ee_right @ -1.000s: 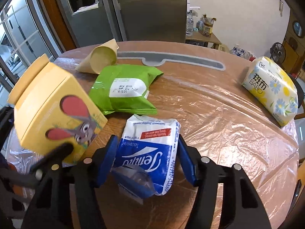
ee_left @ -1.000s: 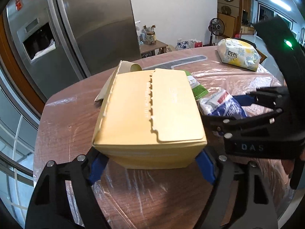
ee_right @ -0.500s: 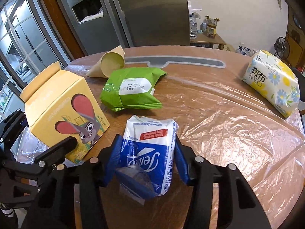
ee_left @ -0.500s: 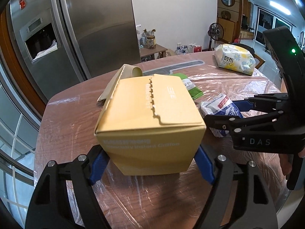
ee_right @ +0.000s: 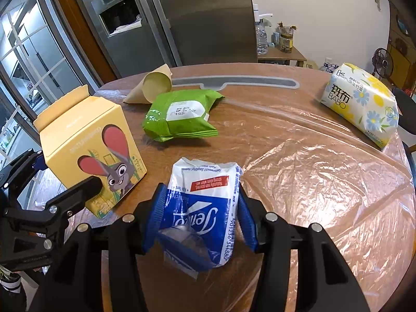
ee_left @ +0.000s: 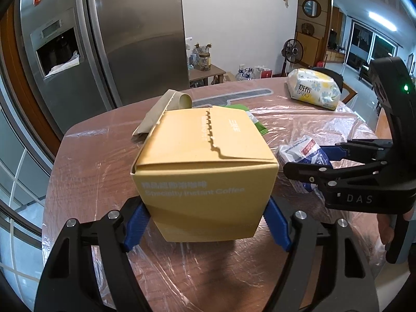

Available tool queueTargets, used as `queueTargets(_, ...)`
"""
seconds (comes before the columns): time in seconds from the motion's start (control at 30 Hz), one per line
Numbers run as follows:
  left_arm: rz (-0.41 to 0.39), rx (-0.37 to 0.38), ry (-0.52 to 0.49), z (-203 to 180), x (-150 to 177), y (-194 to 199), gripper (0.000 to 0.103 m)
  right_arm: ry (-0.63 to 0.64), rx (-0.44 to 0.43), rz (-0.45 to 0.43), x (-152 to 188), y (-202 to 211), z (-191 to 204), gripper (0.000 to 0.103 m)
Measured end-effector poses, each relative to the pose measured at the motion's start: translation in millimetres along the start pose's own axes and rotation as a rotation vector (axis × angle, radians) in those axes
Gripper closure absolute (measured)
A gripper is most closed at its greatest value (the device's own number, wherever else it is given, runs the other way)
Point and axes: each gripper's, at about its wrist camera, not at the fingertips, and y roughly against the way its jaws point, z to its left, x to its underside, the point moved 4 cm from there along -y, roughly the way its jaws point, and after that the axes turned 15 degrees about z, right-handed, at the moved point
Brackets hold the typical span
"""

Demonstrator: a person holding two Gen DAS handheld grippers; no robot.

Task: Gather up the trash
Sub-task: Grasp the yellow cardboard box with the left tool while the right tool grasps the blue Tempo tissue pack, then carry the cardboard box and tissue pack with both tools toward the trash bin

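Right wrist view: right gripper (ee_right: pixel 199 221) low at 6 o'clock, its blue pads pinching the blue-and-white tissue packet (ee_right: pixel 205 202) on both sides.
Left wrist view: left gripper (ee_left: pixel 205 223) at 6 o'clock, its pads pressed on the lower sides of the yellow coffee carton (ee_left: pixel 205 179); the jaws are closing slightly on it.
Carton: tilted, with a cartoon rabbit on one face, at 9 o'clock from the tissue packet in the right wrist view.
Green wipes pack (ee_right: pixel 182 115): flat on the table at 12 o'clock beyond the tissue packet, apart from it.
Paper cone (ee_right: pixel 153 88): on its side, just behind the wipes pack at 11 o'clock.
Flowered tissue pack (ee_right: pixel 364 104): near the table's far edge at 2 o'clock, well apart from the rest.
Table (ee_right: pixel 299 182): round, brown, covered with wrinkled clear plastic film.
Room: steel fridge (ee_right: pixel 182 18) behind the table at 12 o'clock; side table with jars (ee_right: pixel 283 52) at 1 o'clock; standing fan (ee_left: pixel 292 52) against the far wall.
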Motion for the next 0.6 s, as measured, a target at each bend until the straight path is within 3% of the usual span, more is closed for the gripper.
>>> queueTargets(0.6,-0.024,-0.006,-0.002,-5.1,29.3,34.2,0.026,0.031,-0.021,-0.048,29.1,34.2,9.7,0.052)
